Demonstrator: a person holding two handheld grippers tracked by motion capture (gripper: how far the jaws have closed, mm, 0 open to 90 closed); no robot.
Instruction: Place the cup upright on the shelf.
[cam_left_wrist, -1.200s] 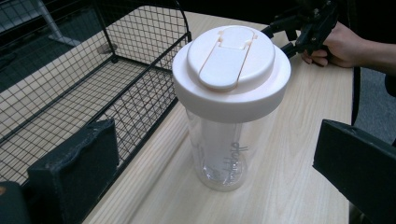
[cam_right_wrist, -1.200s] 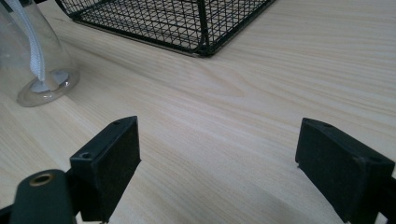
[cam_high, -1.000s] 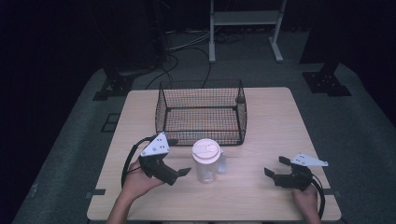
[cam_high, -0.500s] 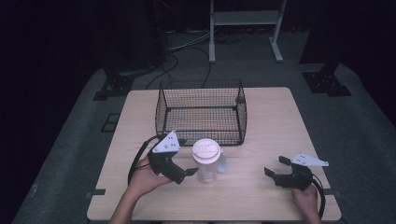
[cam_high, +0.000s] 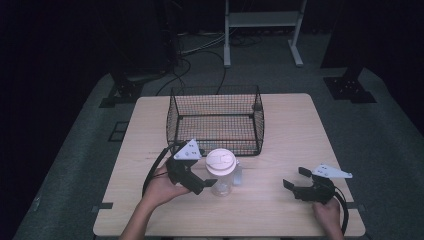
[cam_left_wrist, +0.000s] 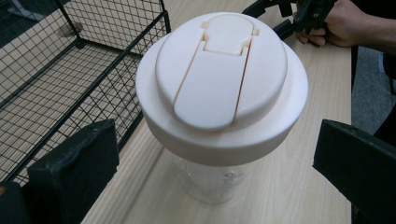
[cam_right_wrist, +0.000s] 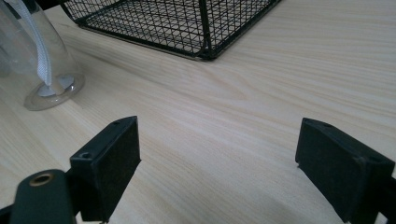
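A clear plastic cup (cam_high: 221, 181) with a cream flip-top lid (cam_left_wrist: 222, 79) stands upright on the wooden table (cam_high: 280, 130), just in front of a black wire basket (cam_high: 215, 120). My left gripper (cam_high: 210, 181) is open, with one jaw on each side of the cup's body (cam_left_wrist: 212, 184) below the lid and a gap left on both sides. My right gripper (cam_high: 295, 178) rests low at the table's front right, held by a hand. It is open (cam_right_wrist: 219, 154) over bare wood, and the cup's base (cam_right_wrist: 46, 88) lies off to its left.
The basket (cam_right_wrist: 187, 23) is empty and open-topped, and its near corner points toward the right gripper. A small clear object (cam_high: 238, 175) sits against the cup's right side. Black stands and cables (cam_high: 200, 55) lie on the floor beyond the table.
My left gripper has slid right and forward until its jaws flank the cup. The right gripper and the cup have stayed put.
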